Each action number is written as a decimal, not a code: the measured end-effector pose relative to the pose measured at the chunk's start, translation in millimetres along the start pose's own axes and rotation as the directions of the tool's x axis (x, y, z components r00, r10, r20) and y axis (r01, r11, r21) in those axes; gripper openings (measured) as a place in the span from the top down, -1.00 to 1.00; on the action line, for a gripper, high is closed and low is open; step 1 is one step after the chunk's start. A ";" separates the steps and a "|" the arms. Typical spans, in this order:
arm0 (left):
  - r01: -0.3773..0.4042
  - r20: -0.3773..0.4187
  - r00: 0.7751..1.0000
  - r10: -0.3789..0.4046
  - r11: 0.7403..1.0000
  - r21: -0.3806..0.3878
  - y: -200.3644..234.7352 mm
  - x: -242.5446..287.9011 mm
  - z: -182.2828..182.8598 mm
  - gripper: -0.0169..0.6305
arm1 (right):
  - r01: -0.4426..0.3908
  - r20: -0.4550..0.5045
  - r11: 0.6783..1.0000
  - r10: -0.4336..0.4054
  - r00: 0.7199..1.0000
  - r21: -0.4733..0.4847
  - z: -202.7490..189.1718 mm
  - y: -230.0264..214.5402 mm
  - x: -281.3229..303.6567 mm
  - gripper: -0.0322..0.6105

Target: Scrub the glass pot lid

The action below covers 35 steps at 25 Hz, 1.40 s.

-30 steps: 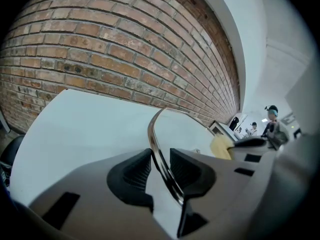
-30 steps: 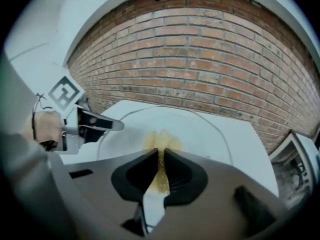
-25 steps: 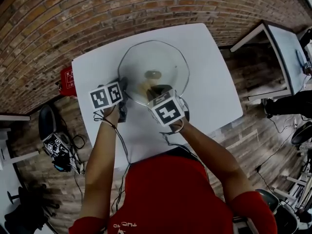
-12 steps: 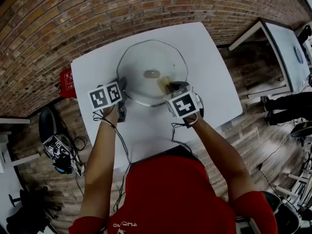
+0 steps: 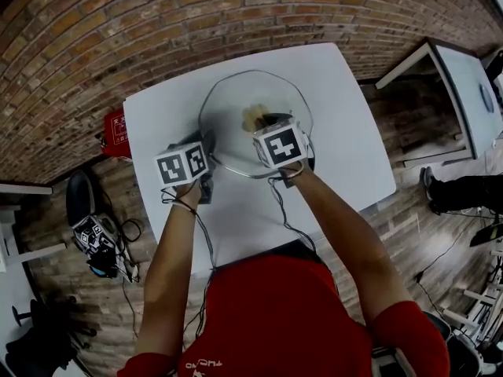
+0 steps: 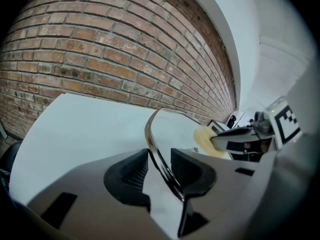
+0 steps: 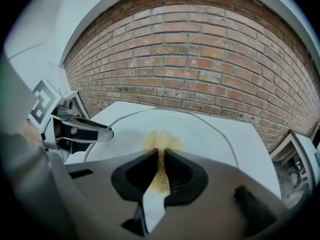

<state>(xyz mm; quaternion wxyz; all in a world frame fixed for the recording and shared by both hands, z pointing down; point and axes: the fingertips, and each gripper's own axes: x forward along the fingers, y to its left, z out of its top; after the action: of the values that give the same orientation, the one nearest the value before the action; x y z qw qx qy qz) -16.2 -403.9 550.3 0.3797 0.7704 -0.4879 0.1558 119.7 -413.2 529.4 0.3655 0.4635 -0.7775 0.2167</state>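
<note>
While you lean over the white table [image 5: 346, 132], the holdings read as follows.

Task item: one glass lid [image 5: 236, 104] with a metal rim, on the middle of the table, toward 12 o'clock from you. Whether it lies flat or tipped cannot be told.

Tool, left: your left gripper [image 5: 208, 175] is at the lid's 8 o'clock edge. Its jaws have just been opening a little. In the left gripper view the rim runs slantwise through the gap and touches both pads [image 6: 131, 170], so the gripper has hold of the lid.

Tool, right: your right gripper [image 5: 263, 124] reaches in over the glass from the lid's 5 o'clock side. Its jaws are nearly together, pinching a thin yellow sponge [image 7: 161, 140]. The sponge sticks out past the fingertips and lies against the glass near the lid's middle.

Cross-sightings: the left gripper view shows the sponge and right gripper at 3 o'clock. The right gripper view shows the left gripper at 9 o'clock, at the rim.

Surroundings:
- A brick wall [image 5: 157, 22] runs past the table at 12 o'clock.
- A red box [image 5: 115, 132] sits just off the table's 9 o'clock edge.
- A second table [image 5: 460, 77] stands well apart at 3 o'clock.
- A wood floor [image 5: 424, 234] lies around the rest.
</note>
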 end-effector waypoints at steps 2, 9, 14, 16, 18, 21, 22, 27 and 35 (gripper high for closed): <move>0.008 0.006 1.000 -0.007 1.000 -0.004 -1.3 -1.4 -1.3 0.52 | 0.005 -0.030 1.000 -0.005 1.000 -0.006 1.2 4.0 12.5 0.74; 0.018 0.057 0.998 -0.019 1.000 0.019 9.3 -11.4 5.1 0.35 | 0.029 -0.016 0.999 -0.029 0.999 -0.027 1.1 5.6 28.9 0.72; -0.062 0.228 0.973 0.042 0.995 0.081 15.8 -44.3 38.8 0.33 | 0.001 0.087 1.000 0.000 0.996 -0.004 13.6 9.5 10.7 0.44; -0.079 0.335 0.942 0.023 0.985 0.152 -2.2 -65.9 61.3 0.33 | -0.011 0.208 1.000 0.014 0.978 -0.015 29.9 15.4 -8.8 0.43; -0.070 0.431 0.901 -0.042 0.968 0.240 -32.6 -88.4 82.0 0.33 | -0.023 0.376 0.999 0.040 0.926 -0.050 54.9 26.5 -40.0 0.43; -0.053 0.510 0.845 -0.157 0.926 0.373 -83.3 -116.8 103.8 0.33 | -0.030 0.580 0.992 0.096 0.809 -0.122 89.8 49.8 -94.0 0.44; -0.057 0.523 0.832 -0.182 0.911 0.408 -97.4 -124.3 108.7 0.35 | -0.026 0.623 0.990 0.109 0.774 -0.142 98.0 56.5 -109.9 0.45; -0.104 0.576 0.785 -0.229 0.867 0.487 -140.2 -153.6 118.8 0.71 | 0.013 0.724 0.988 0.104 0.682 -0.154 115.9 69.3 -161.3 0.74; -0.107 0.592 0.769 -0.239 0.865 0.490 -154.0 -170.6 115.6 0.88 | -0.004 0.750 0.985 0.135 0.647 -0.174 116.2 79.8 -185.0 0.80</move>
<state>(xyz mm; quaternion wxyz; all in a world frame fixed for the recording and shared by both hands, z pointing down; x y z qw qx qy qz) 21.6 -344.8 302.8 -0.0133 0.8650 -0.5015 -0.0076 62.9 -349.6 313.0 0.0334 0.4512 -0.8907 -0.0446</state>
